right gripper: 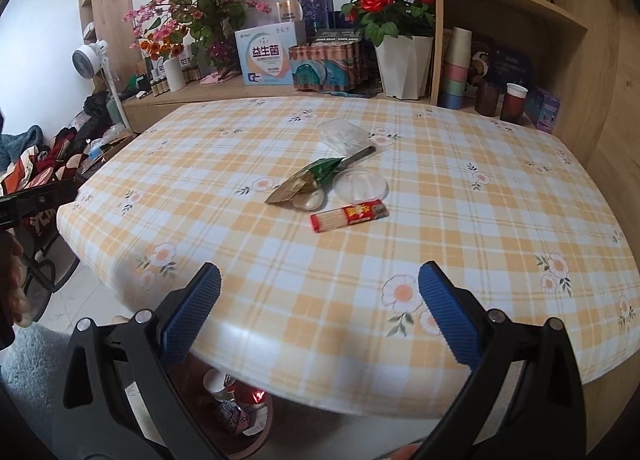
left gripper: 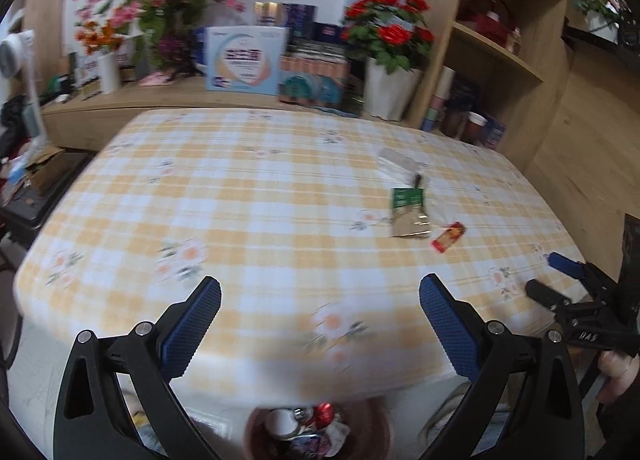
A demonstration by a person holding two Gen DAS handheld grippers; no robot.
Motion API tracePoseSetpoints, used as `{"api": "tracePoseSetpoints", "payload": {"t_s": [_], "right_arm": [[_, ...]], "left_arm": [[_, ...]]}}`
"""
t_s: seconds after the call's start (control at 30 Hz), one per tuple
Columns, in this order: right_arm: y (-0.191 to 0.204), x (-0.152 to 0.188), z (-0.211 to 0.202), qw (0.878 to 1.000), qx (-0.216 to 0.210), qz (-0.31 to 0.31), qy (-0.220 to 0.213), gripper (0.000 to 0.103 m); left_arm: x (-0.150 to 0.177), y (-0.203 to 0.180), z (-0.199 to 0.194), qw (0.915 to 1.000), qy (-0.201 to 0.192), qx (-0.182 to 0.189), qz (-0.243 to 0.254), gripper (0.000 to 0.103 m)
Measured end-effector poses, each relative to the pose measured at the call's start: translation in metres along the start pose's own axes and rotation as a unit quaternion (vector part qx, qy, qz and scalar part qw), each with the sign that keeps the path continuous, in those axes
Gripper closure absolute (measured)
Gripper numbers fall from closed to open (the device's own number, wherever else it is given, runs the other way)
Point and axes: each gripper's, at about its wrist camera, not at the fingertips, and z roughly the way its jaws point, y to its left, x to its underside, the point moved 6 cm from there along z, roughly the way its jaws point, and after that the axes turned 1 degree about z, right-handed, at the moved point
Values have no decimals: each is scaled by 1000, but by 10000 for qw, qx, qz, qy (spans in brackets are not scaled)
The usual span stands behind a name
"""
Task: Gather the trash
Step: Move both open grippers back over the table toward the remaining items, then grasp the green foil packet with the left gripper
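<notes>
Trash lies on the yellow-checked tablecloth point(right gripper: 460, 196): a green-and-gold foil packet point(right gripper: 304, 180), a red-and-yellow wrapper point(right gripper: 349, 215), a clear round lid point(right gripper: 361, 185), a clear plastic bag point(right gripper: 342, 134) and a dark utensil point(right gripper: 360, 154). In the left wrist view the packet point(left gripper: 409, 212), the red wrapper point(left gripper: 449, 236) and the clear bag point(left gripper: 398, 159) lie far right. A brown bin point(left gripper: 316, 434) holding trash stands on the floor below the table edge; it also shows in the right wrist view point(right gripper: 236, 416). My left gripper point(left gripper: 320, 324) and my right gripper point(right gripper: 319, 312) are open and empty, at the table's near edge.
A wooden counter point(right gripper: 224, 90) behind the table holds flower pots point(right gripper: 404, 64), boxes point(right gripper: 266, 56) and a can pack. Shelves point(right gripper: 508, 8) with cups stand at the right. A fan and clutter point(right gripper: 60, 152) sit on the floor at the left. My right gripper shows in the left wrist view point(left gripper: 556, 276).
</notes>
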Motion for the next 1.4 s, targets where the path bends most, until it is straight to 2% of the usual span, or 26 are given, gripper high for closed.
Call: {"api": "tracePoseSetpoints", "payload": {"t_s": [0.13, 0.2, 0.3, 0.47, 0.7, 0.83, 0.9, 1.03, 1.1, 1.4], "right_arm": [[-15, -10, 19, 9999, -93, -20, 110, 6], [-24, -15, 26, 9999, -108, 32, 97, 6], [-40, -22, 35, 9999, -32, 135, 72, 6], [-62, -25, 53, 9992, 57, 323, 211, 6], [-78, -24, 72, 9979, 154, 456, 443, 6], [-81, -25, 78, 9970, 91, 553, 533, 6], [-79, -26, 82, 9971, 53, 480, 584, 6], [-71, -32, 88, 9977, -19, 300, 616, 6], [-68, -35, 91, 9978, 17, 227, 621, 6], [-60, -59, 128, 9958, 91, -284, 871, 7]], "left_arm": [[-29, -52, 57, 9974, 178, 484, 496, 10], [-39, -76, 87, 9943, 285, 613, 825, 12], [-47, -98, 128, 9906, 514, 723, 1043, 18], [-54, -108, 184, 9895, 876, 795, 833, 25], [-60, -104, 228, 9884, 1220, 777, 455, 32], [-60, -103, 238, 9875, 1332, 748, 379, 40], [-57, -103, 242, 9855, 1461, 766, 388, 56], [-54, -97, 238, 9844, 1479, 836, 455, 60], [-56, -89, 232, 9860, 1390, 850, 353, 78], [-67, -31, 190, 9934, 931, 670, -30, 82]]}}
